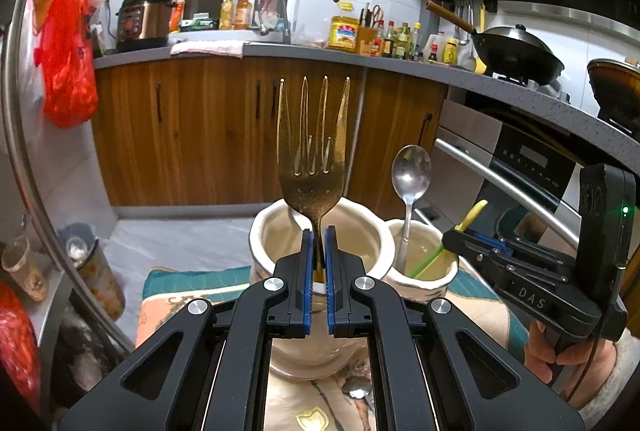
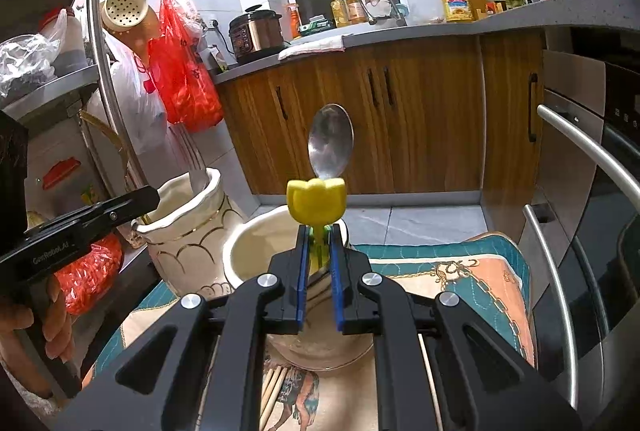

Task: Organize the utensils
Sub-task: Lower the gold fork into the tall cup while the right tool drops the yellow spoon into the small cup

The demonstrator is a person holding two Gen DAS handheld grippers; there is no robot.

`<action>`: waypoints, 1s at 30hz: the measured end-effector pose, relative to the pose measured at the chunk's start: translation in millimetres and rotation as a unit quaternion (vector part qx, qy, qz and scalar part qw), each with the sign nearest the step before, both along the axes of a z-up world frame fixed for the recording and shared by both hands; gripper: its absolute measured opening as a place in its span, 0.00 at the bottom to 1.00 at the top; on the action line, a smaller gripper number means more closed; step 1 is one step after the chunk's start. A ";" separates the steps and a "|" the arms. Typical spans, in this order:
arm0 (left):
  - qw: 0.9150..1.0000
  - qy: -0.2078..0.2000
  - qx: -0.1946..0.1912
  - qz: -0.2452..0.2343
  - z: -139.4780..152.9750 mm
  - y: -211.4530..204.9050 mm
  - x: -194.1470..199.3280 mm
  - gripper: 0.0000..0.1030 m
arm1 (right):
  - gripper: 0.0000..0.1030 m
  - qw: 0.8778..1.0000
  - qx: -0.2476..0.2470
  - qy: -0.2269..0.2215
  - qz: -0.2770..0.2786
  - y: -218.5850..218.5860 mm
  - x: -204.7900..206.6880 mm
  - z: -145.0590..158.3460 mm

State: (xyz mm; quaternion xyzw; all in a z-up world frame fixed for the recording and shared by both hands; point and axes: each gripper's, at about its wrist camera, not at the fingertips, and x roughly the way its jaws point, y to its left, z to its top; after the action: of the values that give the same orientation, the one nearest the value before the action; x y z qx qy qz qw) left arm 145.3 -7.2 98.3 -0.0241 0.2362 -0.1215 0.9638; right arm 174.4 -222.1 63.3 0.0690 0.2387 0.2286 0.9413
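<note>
Evidently each utensil is pinched low on its handle so it hangs upright over a jar mouth: the left hand-held gripper (image 1: 319, 247) is clamped on the gold fork (image 1: 311, 167) above the larger white jar (image 1: 264, 231). Beside it, the right hand-held gripper (image 2: 319, 251) grips the yellow tulip-topped stick (image 2: 316, 205) over the smaller jar (image 2: 248, 251), which already holds a spoon (image 2: 330, 143).

1. My left gripper (image 1: 319, 247) held a fork (image 1: 312, 147) upright over the left-hand jar (image 1: 260, 239), mid-frame.
2. Right of it, a spoon (image 1: 410, 183) stood in the second jar (image 1: 436, 271).
3. Both jars sat on a cloth (image 1: 180, 283).
4. My right gripper (image 2: 319, 247) held a tulip-topped stick (image 2: 316, 201) above that second jar.
</note>
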 end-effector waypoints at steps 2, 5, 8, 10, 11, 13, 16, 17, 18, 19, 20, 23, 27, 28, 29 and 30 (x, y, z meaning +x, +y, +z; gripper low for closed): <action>1.000 -0.001 0.003 0.003 1.0 -0.7 -1.3 0.10 | 0.10 1.000 0.004 0.001 -0.001 -0.6 0.2 0.4; 1.000 -0.010 0.009 0.009 5.2 -1.1 1.0 0.11 | 0.10 1.000 0.007 0.000 -0.005 -1.6 -0.2 1.4; 1.000 -0.009 0.015 0.011 8.9 -2.1 6.2 0.11 | 0.10 1.000 0.009 0.002 -0.006 -2.4 0.1 0.6; 1.000 -0.009 0.017 0.016 8.9 -1.6 8.6 0.11 | 0.10 1.000 0.010 0.005 -0.005 -2.1 0.3 -0.2; 1.000 -0.008 0.018 0.018 8.3 -1.0 9.6 0.11 | 0.12 1.000 0.010 0.006 -0.007 -2.2 0.7 -0.3; 1.000 -0.007 0.017 0.024 7.0 2.3 10.6 0.13 | 0.13 1.000 0.012 0.009 -0.010 -3.2 2.4 -1.5; 0.999 -0.005 0.011 0.032 7.0 6.6 12.5 0.16 | 0.17 1.000 0.016 0.012 -0.014 -5.6 5.3 -1.7; 0.999 -0.005 0.011 0.034 7.0 7.7 12.7 0.16 | 0.17 1.000 0.017 0.012 -0.014 -6.1 5.9 -1.4; 0.999 -0.004 0.013 0.035 6.9 8.5 12.8 0.16 | 0.17 1.000 0.019 0.013 -0.016 -7.2 6.4 -1.6; 0.999 -0.004 0.015 0.037 6.8 8.7 12.7 0.16 | 0.17 1.000 0.019 0.014 -0.017 -7.9 7.0 -1.7; 0.999 -0.003 0.015 0.038 6.7 9.1 13.0 0.18 | 0.19 1.000 0.020 0.015 -0.017 -8.3 7.7 -1.3; 0.999 0.001 0.013 0.038 7.0 11.4 13.2 0.29 | 0.28 0.999 0.023 0.017 -0.018 -10.0 7.1 -1.8; 0.999 -0.001 0.021 0.041 8.3 10.3 10.1 0.38 | 0.33 0.999 0.024 0.020 -0.022 -11.2 4.9 -0.3; 0.999 0.001 0.023 0.041 9.0 10.2 8.8 0.41 | 0.36 0.999 0.024 0.022 -0.025 -11.5 3.4 0.5; 0.999 0.003 0.024 0.040 8.7 10.1 7.7 0.43 | 0.37 0.999 0.023 0.025 -0.028 -11.7 1.4 0.9; 0.999 0.006 0.027 0.038 8.7 9.9 5.7 0.43 | 0.37 0.999 0.024 0.029 -0.029 -12.0 -0.4 1.1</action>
State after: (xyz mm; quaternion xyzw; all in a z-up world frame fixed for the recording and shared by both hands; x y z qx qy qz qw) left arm 151.0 2.7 106.9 -0.0079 0.2445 -0.0777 0.9665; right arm 174.0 -234.1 64.4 0.1048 0.2586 0.2041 0.9383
